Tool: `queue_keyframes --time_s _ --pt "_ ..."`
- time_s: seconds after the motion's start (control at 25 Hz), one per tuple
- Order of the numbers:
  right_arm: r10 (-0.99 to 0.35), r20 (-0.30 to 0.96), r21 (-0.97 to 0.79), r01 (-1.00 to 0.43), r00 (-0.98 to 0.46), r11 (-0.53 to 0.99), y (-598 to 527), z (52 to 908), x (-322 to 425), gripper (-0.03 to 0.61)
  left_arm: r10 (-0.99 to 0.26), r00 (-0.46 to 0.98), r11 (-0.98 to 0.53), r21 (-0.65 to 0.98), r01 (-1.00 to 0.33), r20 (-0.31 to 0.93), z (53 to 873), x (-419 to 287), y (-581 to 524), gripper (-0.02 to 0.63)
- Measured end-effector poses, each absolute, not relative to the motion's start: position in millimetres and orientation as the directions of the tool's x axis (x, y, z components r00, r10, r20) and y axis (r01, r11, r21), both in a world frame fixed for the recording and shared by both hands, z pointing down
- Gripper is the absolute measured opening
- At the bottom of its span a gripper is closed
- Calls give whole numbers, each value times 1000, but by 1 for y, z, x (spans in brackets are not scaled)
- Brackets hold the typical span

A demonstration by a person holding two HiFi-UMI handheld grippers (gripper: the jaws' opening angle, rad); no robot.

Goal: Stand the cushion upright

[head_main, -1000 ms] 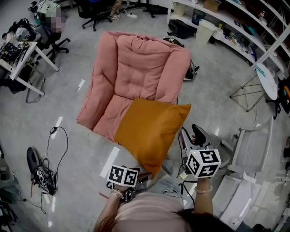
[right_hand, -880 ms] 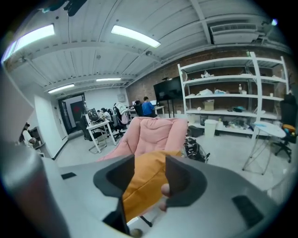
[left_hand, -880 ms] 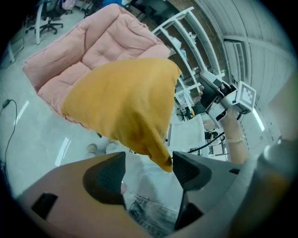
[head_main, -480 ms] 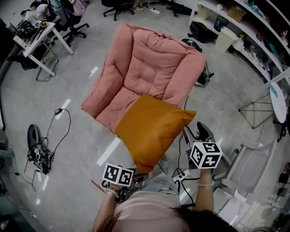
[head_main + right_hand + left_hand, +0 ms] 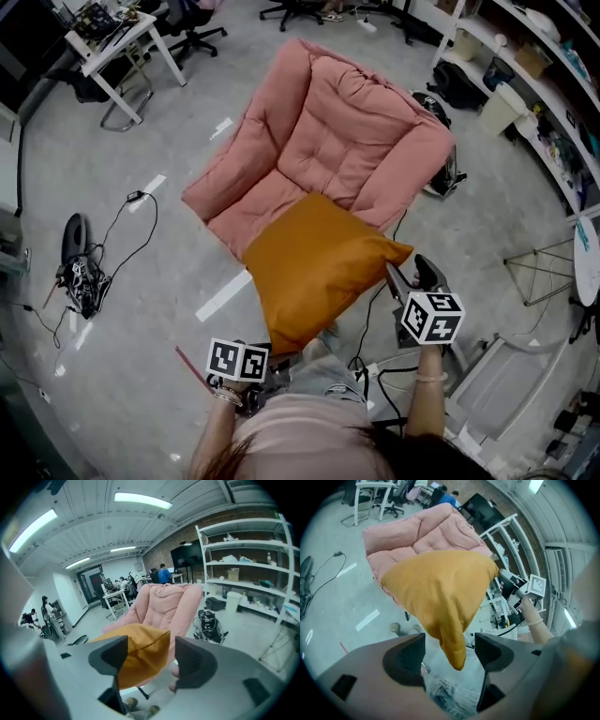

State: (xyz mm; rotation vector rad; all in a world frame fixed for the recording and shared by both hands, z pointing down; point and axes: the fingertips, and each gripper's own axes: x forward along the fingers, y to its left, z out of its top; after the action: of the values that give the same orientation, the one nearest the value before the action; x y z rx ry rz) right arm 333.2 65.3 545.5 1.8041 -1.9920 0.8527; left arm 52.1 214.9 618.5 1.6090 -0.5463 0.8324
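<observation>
Observed orange cushion [image 5: 319,272] lying slanted over the front of the pink armchair [image 5: 347,141] seat, not upright, lowest corner overhanging the seat edge toward the person's lap. Read left gripper [image 5: 449,652] in its own view: fingers wide apart, having just been opening slightly further, lowest cushion corner hanging between them, clear of both pads. Read right gripper [image 5: 150,660] likewise: fingers wide, having just been opening, cushion's right-hand corner sitting in the gap ahead, pads not pressing on it. Placed right gripper, from the head view, just beside that corner; left gripper below the lowest corner, close to the body. Checked for writing: found only black-and-white square patterns on the left marker cube [image 5: 237,360] and right marker cube [image 5: 431,317]; could not read print on boxes along the shelves [image 5: 243,578], too small. Noted grey floor [image 5: 141,309] round the armchair, with white tape strips [image 5: 223,295] and a black cable [image 5: 131,225] toward the head view's left.
</observation>
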Motion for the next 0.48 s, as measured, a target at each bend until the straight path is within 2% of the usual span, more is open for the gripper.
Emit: queue_keyframes --time_s 0.2,0.48 --pt "-747 618 -261 -960 -243 97 60 562 332 307 -14 623 -131 616 -776 782 623 51 210 314" --pt "-692 623 -344 -922 -365 177 49 575 327 314 -86 633 -35 633 -774 769 628 58 220 314"
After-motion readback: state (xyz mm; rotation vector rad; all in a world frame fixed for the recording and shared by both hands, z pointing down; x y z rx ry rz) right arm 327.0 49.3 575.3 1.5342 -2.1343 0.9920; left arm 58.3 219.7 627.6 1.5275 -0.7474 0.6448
